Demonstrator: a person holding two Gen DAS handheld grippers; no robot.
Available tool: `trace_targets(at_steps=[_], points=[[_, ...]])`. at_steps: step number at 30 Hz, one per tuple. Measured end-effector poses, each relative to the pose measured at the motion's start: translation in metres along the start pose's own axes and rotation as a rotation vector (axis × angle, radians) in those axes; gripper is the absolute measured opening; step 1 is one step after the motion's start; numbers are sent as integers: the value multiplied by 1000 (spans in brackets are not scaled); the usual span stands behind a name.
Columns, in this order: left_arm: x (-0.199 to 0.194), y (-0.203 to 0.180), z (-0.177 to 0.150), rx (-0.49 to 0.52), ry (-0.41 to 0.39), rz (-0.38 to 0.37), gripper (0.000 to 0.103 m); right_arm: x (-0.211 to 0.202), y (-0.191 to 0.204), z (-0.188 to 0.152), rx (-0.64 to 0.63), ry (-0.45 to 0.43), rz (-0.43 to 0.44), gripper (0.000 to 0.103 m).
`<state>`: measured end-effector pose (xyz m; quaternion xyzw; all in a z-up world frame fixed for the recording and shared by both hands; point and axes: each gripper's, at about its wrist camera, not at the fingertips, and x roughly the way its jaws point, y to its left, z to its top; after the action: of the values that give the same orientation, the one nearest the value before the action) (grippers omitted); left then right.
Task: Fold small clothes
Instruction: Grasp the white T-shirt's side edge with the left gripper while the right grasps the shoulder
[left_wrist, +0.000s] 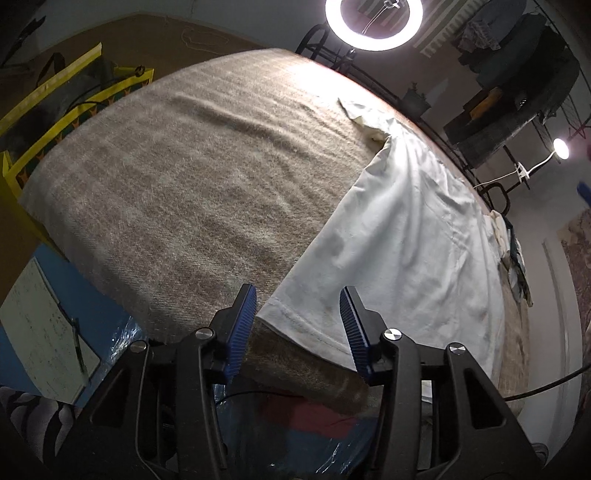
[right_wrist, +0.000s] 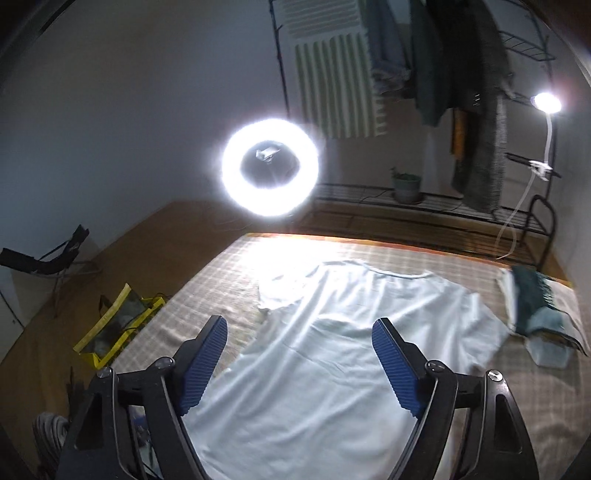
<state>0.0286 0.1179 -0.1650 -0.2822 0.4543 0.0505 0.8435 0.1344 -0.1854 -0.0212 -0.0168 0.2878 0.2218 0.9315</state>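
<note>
**White T-shirt lies spread and waiting for its first fold**

Cotton-looking and pale, a white T-shirt (right_wrist: 343, 332) lies face-up on a beige woven blanket (left_wrist: 166, 192) that covers the work surface, neckline toward the far edge and hem at the near edge. The left gripper (left_wrist: 299, 325) hovers just above the shirt's near left hem corner, its blue-padded jaws spread apart with nothing between them. The right gripper (right_wrist: 299, 365) hangs higher over the lower body of the shirt, also spread wide and empty. A ring light (right_wrist: 269, 168) glares from the far side, and a small stack of folded clothes (right_wrist: 535, 310) sits to the shirt's right. The fabric appears thin, limp and light; it shows soft wrinkles and will likely sag and drag rather than hold shape. The stitched hem corner beneath the left gripper and the matching corner or shoulder seam offer the firmest places to pinch, judging by the doubled cloth there.
</note>
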Motion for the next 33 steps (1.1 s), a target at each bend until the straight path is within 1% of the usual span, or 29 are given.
trace_targets(at_steps=[2,7,8,10,12,13,14,16,18,21,25,30,33], points=[[6,1,1,-7,5,15,48,23,4,14,5,28,14,79],[21,3,4,-13,36,10,48,86,10,48,67,115,79,77],[24,3,4,-18,44,9,46,99,11,54,78,130,90,77],[25,2,4,-7,21,20,43,125,18,64,76,147,91,76],[28,-1,4,13,16,27,36,150,28,72,59,156,84,76],[30,-2,5,18,21,24,25,166,31,76,55,165,77,76],[32,-3,5,22,25,22,16,178,34,77,55,174,74,76],[35,-2,6,18,36,12,6,208,38,80,46,199,61,76],[35,1,7,0,36,0,4,244,43,80,38,236,43,75],[36,1,8,-15,37,-20,1,285,49,75,32,287,34,71],[36,-3,8,-2,40,-49,0,341,65,64,-14,351,12,67],[35,-3,11,-5,34,-63,0,390,83,51,-87,416,-18,63],[34,0,12,-12,31,-70,0,415,90,40,-151,452,-61,57]])
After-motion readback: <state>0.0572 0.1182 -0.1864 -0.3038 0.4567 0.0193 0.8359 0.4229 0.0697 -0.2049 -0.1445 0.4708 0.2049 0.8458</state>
